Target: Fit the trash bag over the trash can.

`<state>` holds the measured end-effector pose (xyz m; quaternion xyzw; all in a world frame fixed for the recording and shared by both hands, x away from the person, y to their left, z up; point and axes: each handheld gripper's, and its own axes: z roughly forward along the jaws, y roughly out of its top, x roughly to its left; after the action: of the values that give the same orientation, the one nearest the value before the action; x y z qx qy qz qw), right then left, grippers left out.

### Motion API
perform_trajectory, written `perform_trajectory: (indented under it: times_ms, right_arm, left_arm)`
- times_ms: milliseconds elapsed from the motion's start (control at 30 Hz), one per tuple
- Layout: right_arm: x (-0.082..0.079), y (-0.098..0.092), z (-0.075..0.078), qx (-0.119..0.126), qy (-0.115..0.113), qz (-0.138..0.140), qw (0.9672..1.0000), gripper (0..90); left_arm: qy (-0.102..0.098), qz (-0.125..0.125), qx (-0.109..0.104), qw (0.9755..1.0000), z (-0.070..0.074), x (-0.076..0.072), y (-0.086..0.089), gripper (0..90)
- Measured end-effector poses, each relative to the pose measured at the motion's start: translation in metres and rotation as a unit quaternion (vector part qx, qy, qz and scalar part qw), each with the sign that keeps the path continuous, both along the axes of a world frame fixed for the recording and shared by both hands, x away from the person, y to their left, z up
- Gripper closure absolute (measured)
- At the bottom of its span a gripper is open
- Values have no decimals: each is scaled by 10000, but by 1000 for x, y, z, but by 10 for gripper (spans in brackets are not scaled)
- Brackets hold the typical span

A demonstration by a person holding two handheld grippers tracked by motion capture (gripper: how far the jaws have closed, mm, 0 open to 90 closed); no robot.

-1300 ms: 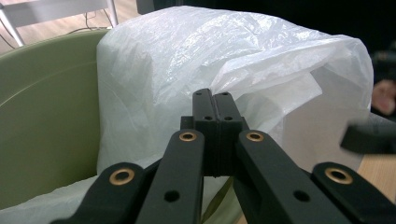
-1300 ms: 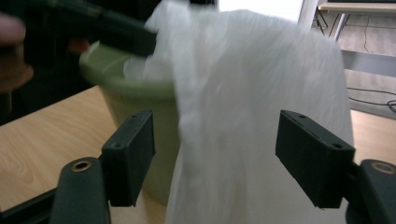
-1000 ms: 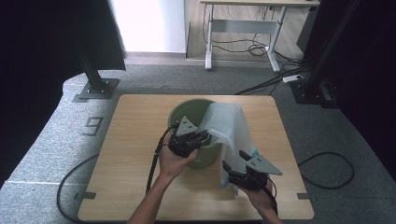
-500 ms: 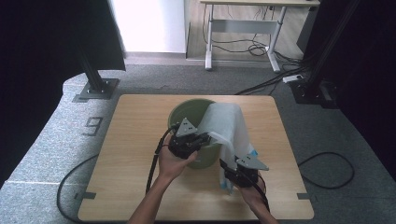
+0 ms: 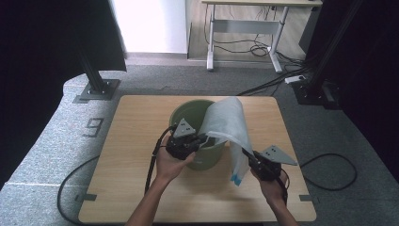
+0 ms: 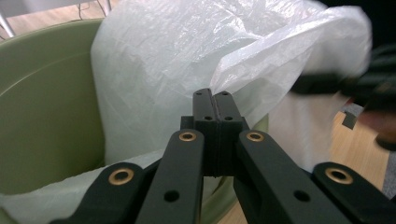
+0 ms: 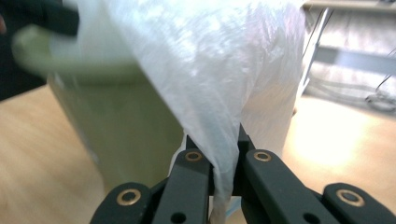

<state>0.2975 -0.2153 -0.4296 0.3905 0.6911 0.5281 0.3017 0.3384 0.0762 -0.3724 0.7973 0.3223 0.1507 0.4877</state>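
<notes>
1. Nearest, the right gripper (image 5: pixel 249 157) has just been closing; its jaws now pinch the thin white plastic bag (image 5: pixel 228 125) beside the bin.
2. The left gripper (image 5: pixel 200 140) clamps the bag's edge at the round green plastic bin (image 5: pixel 186 113) rim.
3. Risk: pulling apart hard could tear the film or tip the bin.

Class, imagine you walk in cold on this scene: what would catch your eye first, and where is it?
First, the big white plastic bag billowing over the right side of the green bin at the middle of the wooden table. Next, the two grippers: the left gripper is shut on the bag's edge at the bin's near rim, while the right gripper, whose jaws have just been closing, pinches the bag's lower part beside the bin.
</notes>
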Motion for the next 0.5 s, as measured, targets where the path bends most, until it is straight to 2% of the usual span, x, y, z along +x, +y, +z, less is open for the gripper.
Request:
perform_trajectory:
  times_ms: [200,300,333,500]
  right_arm:
    - [2,-5,41,73,-470,-113,9988,884]
    - [3,1,58,8,-648,-96,9979,884]
    - [4,5,63,-56,-707,-74,9975,884]
    - [7,21,72,-263,-762,59,9967,884]
  left_arm:
    - [41,151,-59,9999,0,7,8,894]
    - [142,160,-167,9996,-1,13,13,851]
    - [149,146,-197,9996,-1,14,14,809]
    - [17,190,-359,9992,2,8,13,460]
